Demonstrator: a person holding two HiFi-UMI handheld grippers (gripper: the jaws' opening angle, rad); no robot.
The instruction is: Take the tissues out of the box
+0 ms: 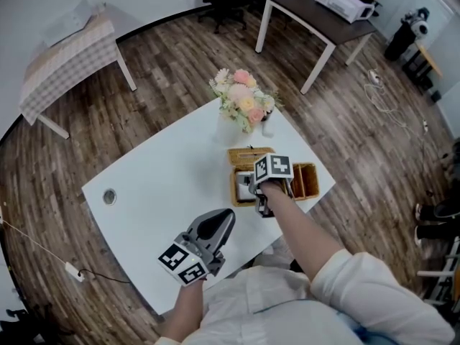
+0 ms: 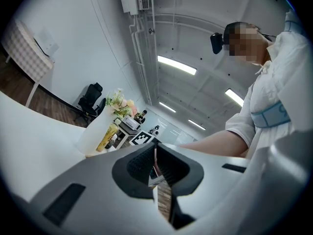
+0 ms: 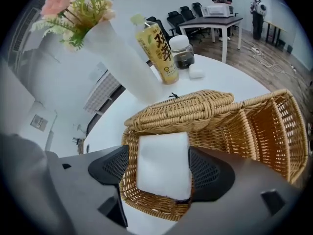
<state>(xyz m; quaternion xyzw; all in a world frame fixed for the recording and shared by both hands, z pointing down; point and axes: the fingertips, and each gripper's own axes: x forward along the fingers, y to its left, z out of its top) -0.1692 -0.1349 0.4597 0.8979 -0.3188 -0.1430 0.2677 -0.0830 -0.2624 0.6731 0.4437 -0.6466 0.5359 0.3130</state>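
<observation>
A white tissue pack [image 3: 164, 165] sits in the left compartment of a wicker basket [image 3: 274, 126], beneath its half-raised woven lid [image 3: 195, 109]. My right gripper [image 3: 164, 173] straddles the pack, whose sides nearly fill the gap between the two black pads; the jaws stand wide and I see no squeeze. In the head view that gripper [image 1: 250, 187] reaches over the basket [image 1: 307, 182] at the table's right side. My left gripper [image 1: 223, 220] hovers near the front table edge, tilted upward, with its jaws [image 2: 155, 168] shut and nothing between them.
A white vase of flowers [image 1: 241, 117] stands just behind the basket, with a yellow drink bottle [image 3: 159, 50] and a lidded jar [image 3: 182, 53] beside it. The white table [image 1: 158, 192] has a cable grommet [image 1: 109, 197] at left. Other tables and chairs stand further off.
</observation>
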